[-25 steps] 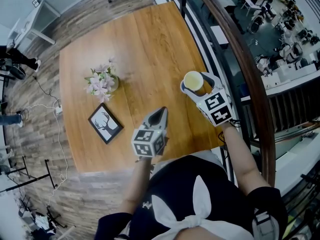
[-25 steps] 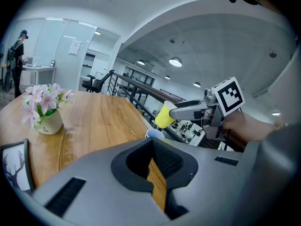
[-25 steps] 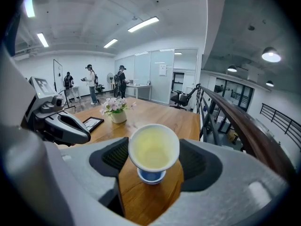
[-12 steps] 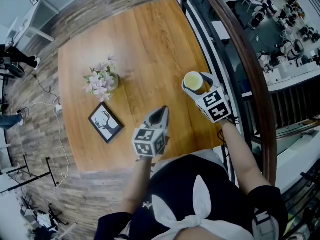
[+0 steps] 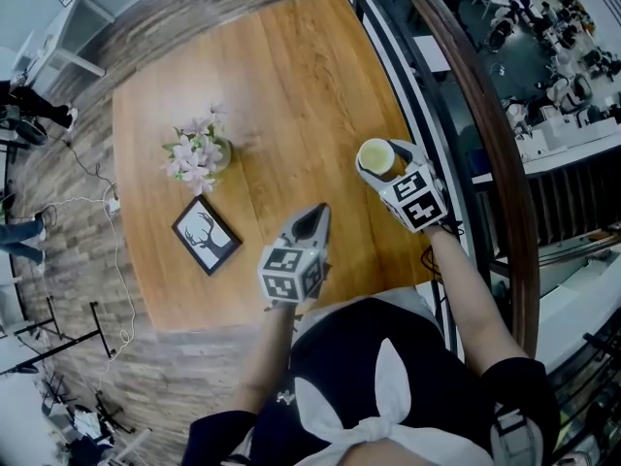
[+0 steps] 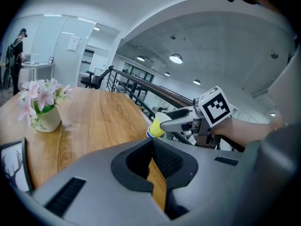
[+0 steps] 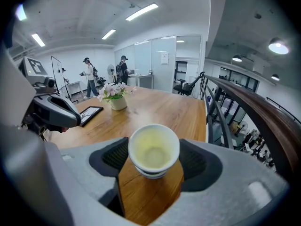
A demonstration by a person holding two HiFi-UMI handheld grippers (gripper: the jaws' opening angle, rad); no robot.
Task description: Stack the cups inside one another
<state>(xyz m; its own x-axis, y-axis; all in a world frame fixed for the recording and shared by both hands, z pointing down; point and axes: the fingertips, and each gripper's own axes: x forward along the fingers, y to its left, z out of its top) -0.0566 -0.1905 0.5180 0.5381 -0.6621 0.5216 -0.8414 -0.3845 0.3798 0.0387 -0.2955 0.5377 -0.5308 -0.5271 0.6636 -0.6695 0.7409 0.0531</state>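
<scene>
A yellow paper cup (image 5: 375,155) with a white rim stands upright between the jaws of my right gripper (image 5: 381,157), which is shut on it, close to the table's right edge. In the right gripper view the cup (image 7: 154,150) fills the gap between the pads, and a second rim shows just under its own. The left gripper view shows the yellow cup (image 6: 158,125) nested in a blue cup (image 6: 149,134). My left gripper (image 5: 314,218) hovers over the near part of the table with its jaws shut and nothing in them.
On the wooden table (image 5: 291,76) a small vase of pink flowers (image 5: 199,159) and a black picture frame (image 5: 206,238) stand at the left. A dark handrail (image 5: 471,105) runs just beyond the table's right edge, with a drop behind it.
My right gripper has sunk slightly with the cup still in its jaws. The left gripper has stayed where it was.
</scene>
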